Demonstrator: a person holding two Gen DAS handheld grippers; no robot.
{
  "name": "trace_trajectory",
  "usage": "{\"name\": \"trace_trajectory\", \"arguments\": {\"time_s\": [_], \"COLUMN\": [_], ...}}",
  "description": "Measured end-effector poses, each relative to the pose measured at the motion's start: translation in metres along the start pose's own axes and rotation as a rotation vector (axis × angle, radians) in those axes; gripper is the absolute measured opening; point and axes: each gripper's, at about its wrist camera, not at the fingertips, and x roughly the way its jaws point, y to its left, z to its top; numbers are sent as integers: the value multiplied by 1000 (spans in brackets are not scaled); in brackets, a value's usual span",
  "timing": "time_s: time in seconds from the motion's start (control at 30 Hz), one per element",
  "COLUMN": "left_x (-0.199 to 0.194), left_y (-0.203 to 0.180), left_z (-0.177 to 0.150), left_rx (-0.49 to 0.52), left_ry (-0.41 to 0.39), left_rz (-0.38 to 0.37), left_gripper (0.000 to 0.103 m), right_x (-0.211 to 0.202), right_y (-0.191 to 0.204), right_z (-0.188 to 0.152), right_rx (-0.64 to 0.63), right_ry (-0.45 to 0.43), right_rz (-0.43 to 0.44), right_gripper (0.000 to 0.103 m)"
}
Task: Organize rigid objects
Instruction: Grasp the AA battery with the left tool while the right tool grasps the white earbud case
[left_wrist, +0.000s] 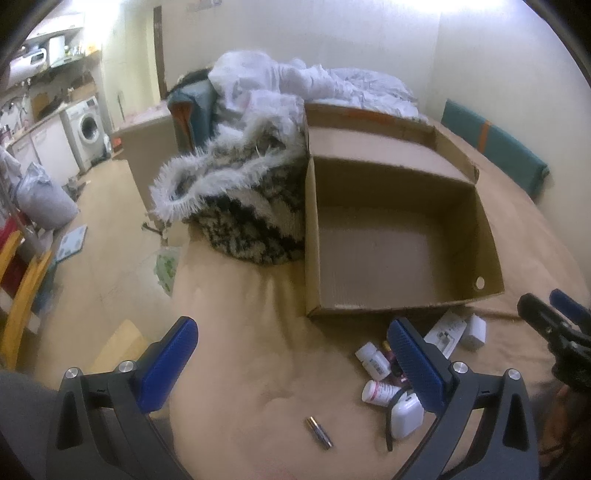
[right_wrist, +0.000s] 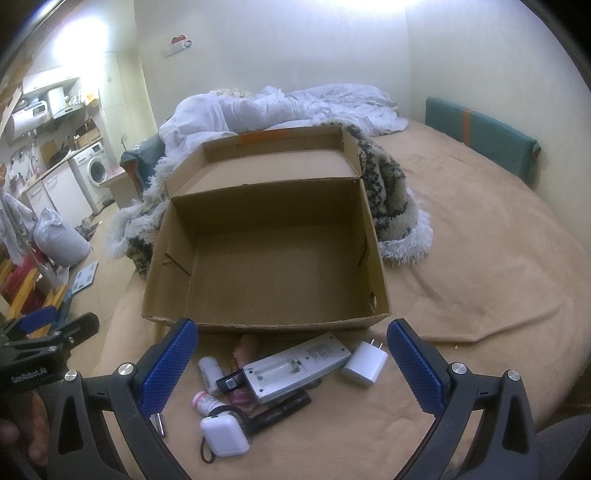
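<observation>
An empty open cardboard box (left_wrist: 391, 251) (right_wrist: 273, 266) sits on the tan bed cover. In front of it lies a small pile: a grey remote (right_wrist: 299, 365) face down with its battery bay open, a white plug charger (right_wrist: 364, 363) (left_wrist: 474, 330), two white pill bottles (right_wrist: 209, 373) (right_wrist: 205, 400), a white earbud case (right_wrist: 223, 435) (left_wrist: 406, 415) and a black pen (right_wrist: 284, 406). A small battery (left_wrist: 318, 432) lies apart on the cover. My left gripper (left_wrist: 291, 365) is open above the cover, left of the pile. My right gripper (right_wrist: 291, 365) is open over the pile.
A black-and-white furry blanket (left_wrist: 243, 199) and white bedding (left_wrist: 295, 85) crowd the box's far and left sides. A teal cushion (right_wrist: 480, 136) leans at the wall. The bed's left edge (left_wrist: 177, 280) drops to the floor, where a yellow chair (left_wrist: 18, 291) stands.
</observation>
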Motion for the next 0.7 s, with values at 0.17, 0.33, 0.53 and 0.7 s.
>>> {"name": "trace_trajectory", "arguments": {"time_s": [0.17,0.33,0.53,0.7], "left_x": [28,58,94,107], "left_y": [7,7,-1,-17], "left_z": [-11,-32,-75,-90], "left_rx": [-44,-81,-136,-112], "left_ry": [159,324,548,593], "left_rz": [-39,-47,-73,-62], "left_gripper": [90,77,51,39], "right_x": [18,38,52,59], "right_y": [7,10,5,2], "right_z": [-10,-23,-34,-36], "right_rx": [-31,-62,-30,0], "right_ry": [109,231,323,373], "right_rz": [-7,-14,11,53], "right_gripper": [103,103,103,103]}}
